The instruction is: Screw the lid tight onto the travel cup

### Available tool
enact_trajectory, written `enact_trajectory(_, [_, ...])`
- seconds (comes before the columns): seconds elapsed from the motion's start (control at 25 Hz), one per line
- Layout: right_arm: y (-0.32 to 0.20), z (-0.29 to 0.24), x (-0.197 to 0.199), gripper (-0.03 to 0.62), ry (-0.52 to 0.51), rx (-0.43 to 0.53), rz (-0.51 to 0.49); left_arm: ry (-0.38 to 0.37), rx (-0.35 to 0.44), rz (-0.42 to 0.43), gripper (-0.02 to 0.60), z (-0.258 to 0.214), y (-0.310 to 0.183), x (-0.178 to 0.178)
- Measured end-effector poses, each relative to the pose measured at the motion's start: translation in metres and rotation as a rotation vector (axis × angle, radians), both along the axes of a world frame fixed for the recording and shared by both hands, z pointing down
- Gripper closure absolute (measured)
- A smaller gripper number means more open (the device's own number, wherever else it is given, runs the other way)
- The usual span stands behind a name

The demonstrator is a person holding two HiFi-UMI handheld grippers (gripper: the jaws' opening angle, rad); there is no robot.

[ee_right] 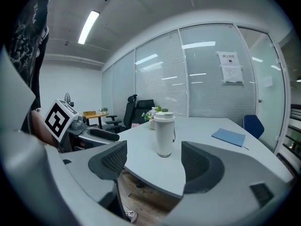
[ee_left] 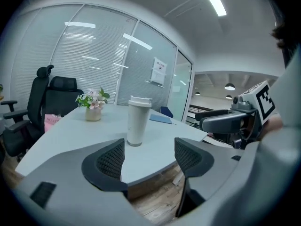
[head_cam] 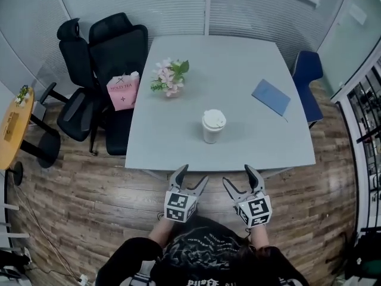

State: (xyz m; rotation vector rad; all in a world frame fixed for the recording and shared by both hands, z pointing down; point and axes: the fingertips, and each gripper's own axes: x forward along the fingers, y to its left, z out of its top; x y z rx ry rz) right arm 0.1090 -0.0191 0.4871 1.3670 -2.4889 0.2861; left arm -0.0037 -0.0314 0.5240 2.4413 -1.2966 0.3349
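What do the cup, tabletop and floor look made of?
Cup: matte white all over, likely plastic or coated metal; no sharp glints.
Tabletop: smooth pale grey, probably laminate; even colour.
Floor: wood-look planks with grain and seams; wood or vinyl, can't tell.
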Motion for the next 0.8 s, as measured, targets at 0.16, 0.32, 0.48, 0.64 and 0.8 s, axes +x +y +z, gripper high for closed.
enact_trajectory(0.16, [-0.031,0.001,-0.005,0.24,0.013,-0.012,0.045,-0.012,0.004,0.057,0.245,0.001,-0.041,-0.004])
enact_trajectory(0.32, [-0.058,0.004,-0.008,0.24,0.056,-0.029,0.094,-0.029,-0.02,0.111,0.245,0.01,-0.072,-0.006])
enact_trajectory(0.48, [-0.081,0.0,-0.004,0.238,0.062,-0.024,0.119,-0.027,-0.06,0.188,0.224,0.024,-0.1,0.004])
enact_trajectory(0.64, [-0.086,0.005,0.004,0.235,0.06,-0.053,0.124,-0.03,-0.071,0.2,0.221,0.032,-0.121,0.019])
enact_trajectory(0.8, [-0.109,0.007,0.018,0.233,0.05,-0.07,0.11,-0.01,-0.052,0.145,0.222,0.031,-0.145,0.038])
